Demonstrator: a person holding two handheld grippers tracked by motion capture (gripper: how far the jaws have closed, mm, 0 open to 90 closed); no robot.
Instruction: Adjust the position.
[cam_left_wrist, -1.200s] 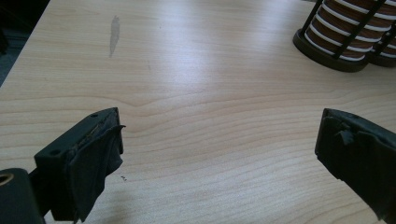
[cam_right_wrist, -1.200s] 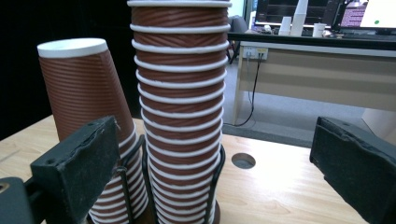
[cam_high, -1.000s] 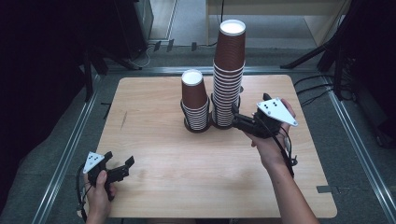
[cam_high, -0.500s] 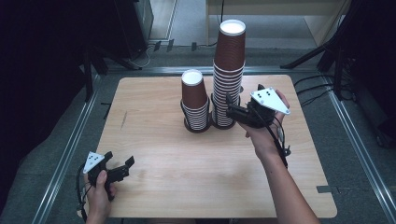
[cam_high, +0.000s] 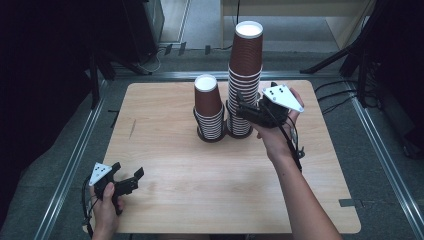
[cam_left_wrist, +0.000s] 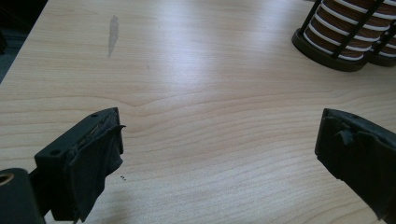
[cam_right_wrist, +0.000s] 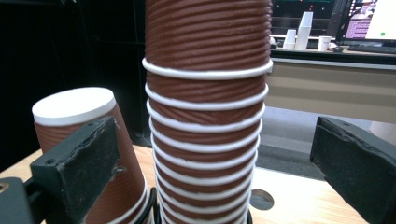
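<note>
Two stacks of upside-down brown ribbed paper cups stand in black wire holders mid-table: a tall stack (cam_high: 245, 75) and a shorter stack (cam_high: 208, 106) to its left. My right gripper (cam_high: 240, 107) is open, raised beside the tall stack, its jaws on either side of the stack's lower part. In the right gripper view the tall stack (cam_right_wrist: 208, 107) rises between the open jaws, apart from both, with the shorter stack (cam_right_wrist: 88, 140) behind the left jaw. My left gripper (cam_high: 131, 175) rests open near the table's front left corner, holding nothing; its view shows bare wood between the jaws and the holder base (cam_left_wrist: 327, 49).
The wooden table (cam_high: 220, 190) has bare room in front of and to the left of the stacks. A metal rail (cam_high: 70, 165) runs along the table's left side, and cables (cam_high: 345, 85) lie to the right. A desk with white cups (cam_right_wrist: 299, 35) stands far behind.
My right gripper has risen and moved left toward the tall stack, ending with its jaws around it. The left gripper has stayed in place.
</note>
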